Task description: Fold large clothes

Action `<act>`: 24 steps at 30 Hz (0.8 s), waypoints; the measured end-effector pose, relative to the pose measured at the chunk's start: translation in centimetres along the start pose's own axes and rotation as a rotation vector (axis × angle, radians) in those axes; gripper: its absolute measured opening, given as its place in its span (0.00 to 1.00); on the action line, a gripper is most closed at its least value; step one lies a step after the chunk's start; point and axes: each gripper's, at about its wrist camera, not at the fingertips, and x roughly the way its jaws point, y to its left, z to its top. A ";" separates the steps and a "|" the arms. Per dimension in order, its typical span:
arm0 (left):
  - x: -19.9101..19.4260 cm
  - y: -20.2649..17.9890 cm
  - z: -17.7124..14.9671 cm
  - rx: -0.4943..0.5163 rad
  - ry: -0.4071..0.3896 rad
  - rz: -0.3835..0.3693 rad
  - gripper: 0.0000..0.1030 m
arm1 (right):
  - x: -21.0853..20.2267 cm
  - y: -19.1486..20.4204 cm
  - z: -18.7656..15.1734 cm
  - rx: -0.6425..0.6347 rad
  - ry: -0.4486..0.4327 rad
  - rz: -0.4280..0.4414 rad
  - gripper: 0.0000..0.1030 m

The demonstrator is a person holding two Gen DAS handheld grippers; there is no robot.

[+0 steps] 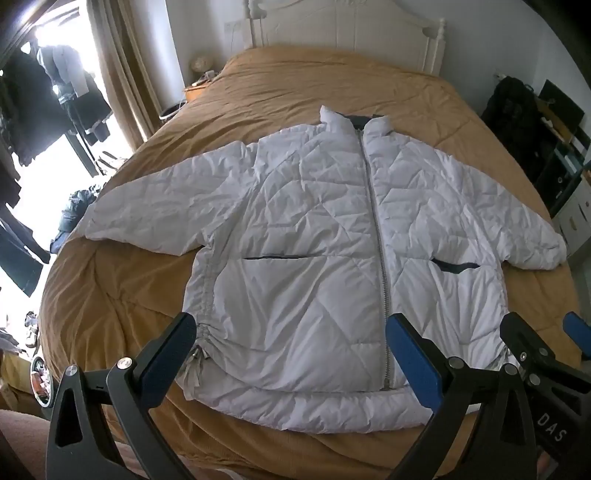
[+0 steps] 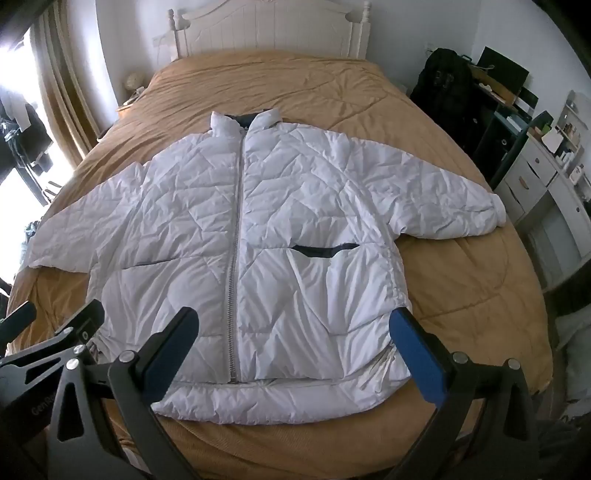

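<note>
A white quilted puffer jacket (image 1: pixel 317 236) (image 2: pixel 258 229) lies flat and face up on the bed, zipped, collar towards the headboard, both sleeves spread out to the sides. My left gripper (image 1: pixel 291 354) hovers open above the hem's left half, nothing between its blue-padded fingers. In the right wrist view my right gripper (image 2: pixel 291 350) hangs open over the hem's right half, also holding nothing. The right gripper's fingers (image 1: pixel 524 343) show at the lower right of the left wrist view; the left gripper's fingers (image 2: pixel 81 321) show at the lower left of the right wrist view.
The jacket rests on a tan quilted bedspread (image 1: pixel 314 81) (image 2: pixel 472 288) with a white headboard (image 2: pixel 273 29) behind. Clothes hang by a bright window (image 1: pixel 55 96) on the left. A black backpack (image 2: pixel 447 81), dark shelves and white drawers (image 2: pixel 535 177) stand to the right of the bed.
</note>
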 end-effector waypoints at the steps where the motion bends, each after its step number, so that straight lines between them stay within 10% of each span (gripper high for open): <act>1: 0.2 0.3 0.0 0.000 0.000 0.000 0.99 | 0.0 0.0 0.0 -0.002 0.000 0.000 1.00; 24: 1.0 0.8 -0.7 -0.009 0.013 0.003 0.99 | 0.2 0.1 -0.1 0.003 0.006 0.002 1.00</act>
